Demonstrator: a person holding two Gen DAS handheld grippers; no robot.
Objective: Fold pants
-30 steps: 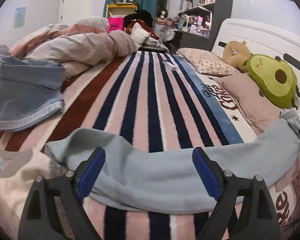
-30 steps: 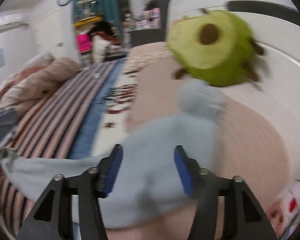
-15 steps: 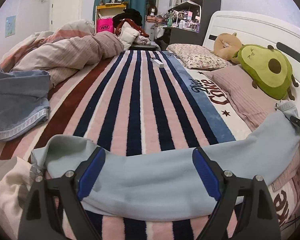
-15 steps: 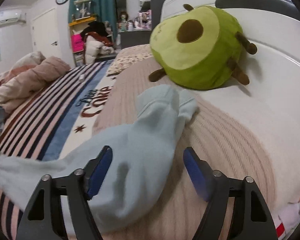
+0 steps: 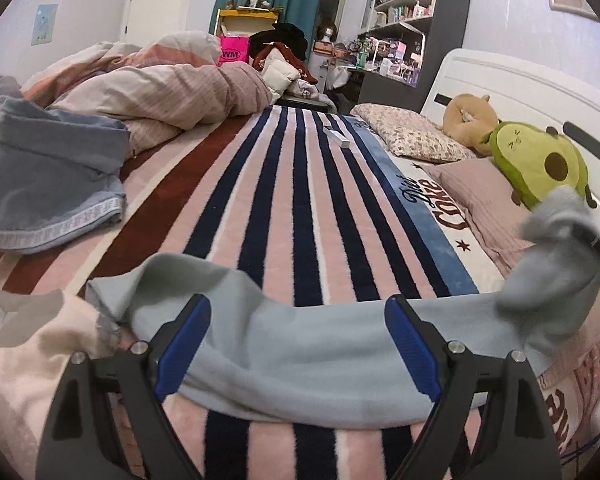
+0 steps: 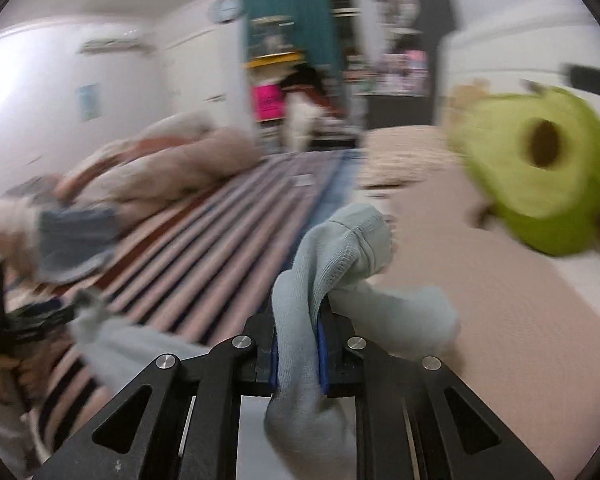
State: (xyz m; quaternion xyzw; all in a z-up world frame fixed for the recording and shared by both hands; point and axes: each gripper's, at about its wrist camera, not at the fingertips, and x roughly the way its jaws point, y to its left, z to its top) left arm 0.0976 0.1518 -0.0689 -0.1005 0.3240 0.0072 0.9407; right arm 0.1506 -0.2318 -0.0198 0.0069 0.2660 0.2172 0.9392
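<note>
Light blue pants point(image 5: 300, 352) lie stretched across the striped blanket point(image 5: 284, 200) on the bed. My left gripper point(image 5: 296, 304) hovers over their middle, jaws wide open, the fabric beneath and between the blue pads without being pinched. At the right, one end of the pants point(image 5: 560, 248) is lifted off the pink pillow point(image 5: 472, 188). The right wrist view is blurred. In it my right gripper point(image 6: 300, 332) is closing, its pads pressed on that bunched end of the pants point(image 6: 340, 240), which sticks up above the fingers.
A folded blue garment point(image 5: 52, 184) and a rumpled duvet point(image 5: 160, 92) fill the left side. An avocado plush point(image 5: 540, 168) and a brown plush point(image 5: 468, 120) rest against the white headboard point(image 5: 520, 84). A small white box point(image 5: 336, 136) lies on the blanket further off.
My right gripper has closed on the end of the pants and raised it off the pillow. The left gripper stays open over the middle of the pants.
</note>
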